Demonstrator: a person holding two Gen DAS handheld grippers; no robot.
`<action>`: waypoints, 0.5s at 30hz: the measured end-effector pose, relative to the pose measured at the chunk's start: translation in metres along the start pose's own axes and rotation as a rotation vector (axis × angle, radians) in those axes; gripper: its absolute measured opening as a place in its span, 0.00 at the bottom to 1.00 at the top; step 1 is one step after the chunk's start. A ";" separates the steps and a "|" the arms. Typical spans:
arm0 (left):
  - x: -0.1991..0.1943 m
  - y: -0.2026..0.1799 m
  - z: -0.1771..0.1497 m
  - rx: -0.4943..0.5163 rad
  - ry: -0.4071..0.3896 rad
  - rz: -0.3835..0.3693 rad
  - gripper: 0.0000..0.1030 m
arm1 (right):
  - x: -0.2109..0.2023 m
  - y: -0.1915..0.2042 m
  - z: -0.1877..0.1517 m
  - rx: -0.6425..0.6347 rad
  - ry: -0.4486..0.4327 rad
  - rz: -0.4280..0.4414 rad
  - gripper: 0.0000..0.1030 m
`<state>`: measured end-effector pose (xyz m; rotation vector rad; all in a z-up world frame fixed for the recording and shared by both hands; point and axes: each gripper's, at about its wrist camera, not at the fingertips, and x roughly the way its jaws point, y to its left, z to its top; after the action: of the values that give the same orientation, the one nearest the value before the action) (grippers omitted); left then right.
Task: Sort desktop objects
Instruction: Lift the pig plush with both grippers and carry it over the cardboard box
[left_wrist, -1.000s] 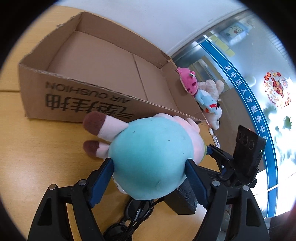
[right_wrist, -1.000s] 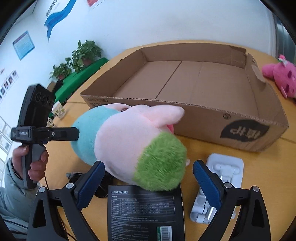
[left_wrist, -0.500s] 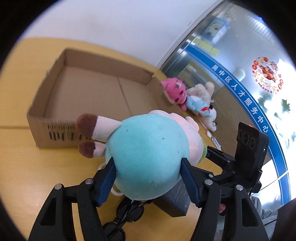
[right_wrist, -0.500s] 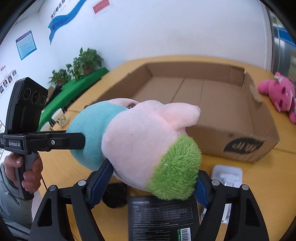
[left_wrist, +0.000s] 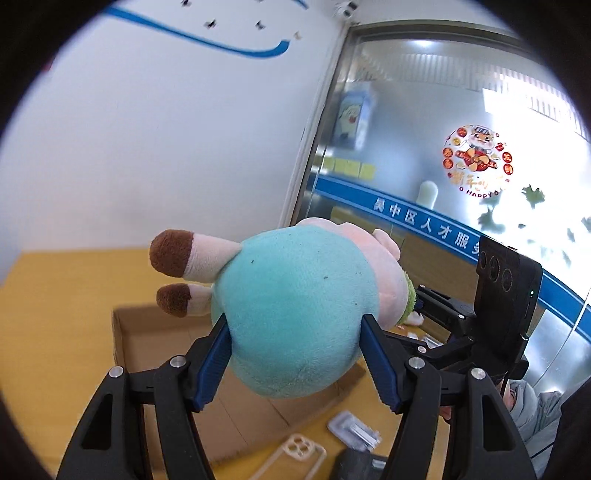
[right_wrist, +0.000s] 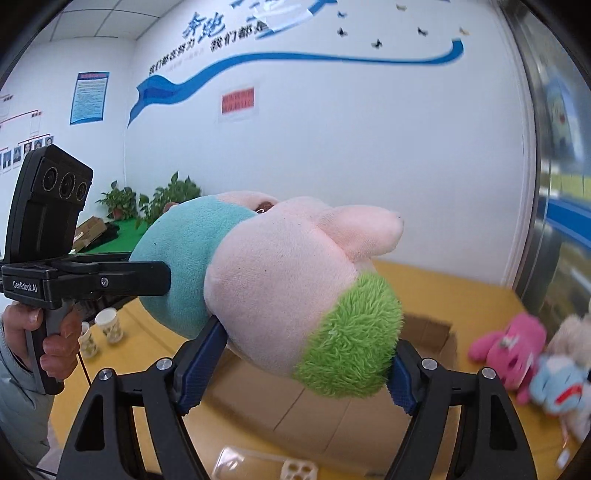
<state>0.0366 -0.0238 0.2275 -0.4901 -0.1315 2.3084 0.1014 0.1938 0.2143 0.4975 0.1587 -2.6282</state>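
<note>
A plush pig (left_wrist: 295, 314) with a teal body, pink head and green hat is held in the air between both grippers. My left gripper (left_wrist: 295, 354) is shut on its teal body. My right gripper (right_wrist: 306, 362) is shut on its pink head and green hat (right_wrist: 351, 343). The open cardboard box (left_wrist: 155, 350) lies on the yellow table below the toy; in the right wrist view the box (right_wrist: 332, 410) shows under the head.
A pink plush (right_wrist: 509, 350) and a blue plush (right_wrist: 557, 384) lie right of the box. A clear phone case (left_wrist: 291, 458), a white holder (left_wrist: 354, 432) and a black box (left_wrist: 354, 465) lie before it. Paper cups (right_wrist: 109, 325) stand far left.
Both grippers have lifted the plush pig high above the table and box. The right gripper, open around the head one second ago, has closed on it.
</note>
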 end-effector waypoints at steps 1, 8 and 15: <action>-0.001 0.002 0.008 0.017 -0.014 0.003 0.65 | 0.002 -0.002 0.011 -0.015 -0.023 -0.005 0.75; 0.009 0.027 0.058 0.088 -0.079 0.035 0.65 | 0.040 -0.017 0.068 -0.057 -0.099 -0.003 0.75; 0.045 0.079 0.086 0.041 -0.068 0.071 0.65 | 0.113 -0.040 0.099 -0.044 -0.099 0.044 0.75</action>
<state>-0.0781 -0.0437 0.2736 -0.4015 -0.1011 2.3932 -0.0421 0.1630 0.2652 0.3515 0.1712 -2.5938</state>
